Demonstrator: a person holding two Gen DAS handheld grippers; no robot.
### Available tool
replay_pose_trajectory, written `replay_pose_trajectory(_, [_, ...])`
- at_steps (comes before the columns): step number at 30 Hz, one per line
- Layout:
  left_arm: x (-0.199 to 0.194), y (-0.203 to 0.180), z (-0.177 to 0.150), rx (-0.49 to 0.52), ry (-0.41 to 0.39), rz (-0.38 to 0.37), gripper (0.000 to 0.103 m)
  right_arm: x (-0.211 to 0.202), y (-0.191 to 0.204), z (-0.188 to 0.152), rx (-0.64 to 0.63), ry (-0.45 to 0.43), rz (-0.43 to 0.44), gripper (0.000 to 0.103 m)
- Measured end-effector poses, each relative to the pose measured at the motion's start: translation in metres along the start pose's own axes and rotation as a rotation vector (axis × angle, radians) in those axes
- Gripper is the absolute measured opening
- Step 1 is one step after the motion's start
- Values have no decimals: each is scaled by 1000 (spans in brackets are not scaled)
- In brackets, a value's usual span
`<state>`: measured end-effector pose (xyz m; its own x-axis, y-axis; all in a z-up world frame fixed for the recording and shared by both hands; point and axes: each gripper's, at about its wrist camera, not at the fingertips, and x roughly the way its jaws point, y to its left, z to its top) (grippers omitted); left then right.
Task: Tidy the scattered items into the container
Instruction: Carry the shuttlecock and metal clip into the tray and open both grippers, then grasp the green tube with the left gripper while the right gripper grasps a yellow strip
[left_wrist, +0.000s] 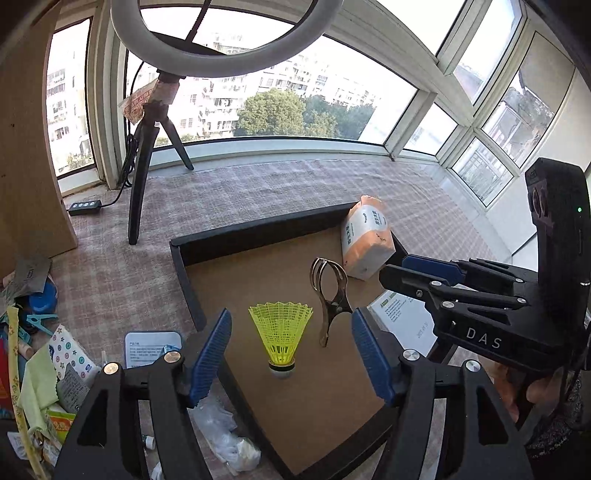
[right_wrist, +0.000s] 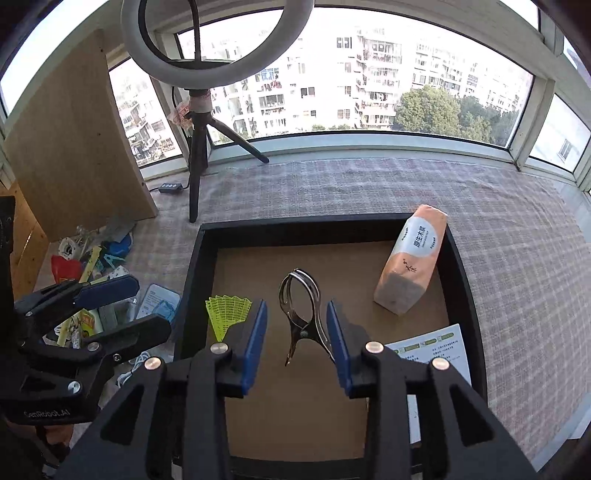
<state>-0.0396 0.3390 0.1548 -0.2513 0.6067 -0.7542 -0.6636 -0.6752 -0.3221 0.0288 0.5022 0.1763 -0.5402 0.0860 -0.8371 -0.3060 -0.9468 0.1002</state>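
Note:
The container is a black-walled tray (left_wrist: 258, 230) (right_wrist: 295, 225) with a brown floor. My left gripper (left_wrist: 290, 314) is open above it. A yellow shuttlecock (left_wrist: 280, 332) (right_wrist: 227, 314) stands cork-down between its blue pads and touches neither. My right gripper (right_wrist: 296, 303) (left_wrist: 397, 271) is also open. A metal clip (right_wrist: 301, 314) (left_wrist: 328, 295) hangs between its pads over the tray floor, and no pad presses on it. An orange-and-white tissue pack (left_wrist: 364, 236) (right_wrist: 410, 266) leans in the tray's far right corner. The left gripper (right_wrist: 151, 306) shows at the left of the right wrist view.
A printed leaflet (left_wrist: 402, 317) (right_wrist: 432, 347) lies in the tray's near right. A heap of loose items (left_wrist: 37, 350) (right_wrist: 92, 258) lies left of the tray on the checked cloth. A ring-light tripod (left_wrist: 142, 166) (right_wrist: 195, 166), a power strip (left_wrist: 84, 206) and a wooden board (right_wrist: 74, 147) stand behind.

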Motion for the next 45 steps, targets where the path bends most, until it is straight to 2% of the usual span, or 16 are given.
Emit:
replay_pose_trajectory(7, [-31,34,-8,-39,-29,48,64,1,-1,-3,44,-18,36,37])
replay_pose_trajectory(12, [-66,73,-23,-42,-48,146,63,4,13,-12,33,-9,83,37])
replay_pose_trajectory(20, [-112,148,-73,-134,-32,289,61,22,71,-36,-91,35,146,37])
replay_pose_trajectory(25, [-127,178,-109,-205,-11,306,57,43,113,-43,-164,105,201,37])
replay_pose_trajectory(32, [-118,181,-147,-220,40,278,53,65,158,-56,-210,170,249,37])
replay_pose_trajectory(36, [-107,179,-155,-241,61,244,53,73,179,-61,-220,200,304,37])
replay_pose_trajectory(38, [-104,178,-156,-273,56,208,53,77,192,-62,-222,212,334,37])
replay_pose_trajectory(40, [-100,171,-155,-260,37,195,53,85,202,-62,-212,231,372,37])
replay_pose_trajectory(45, [-79,155,-152,-166,39,257,57,110,223,-60,-153,282,457,37])
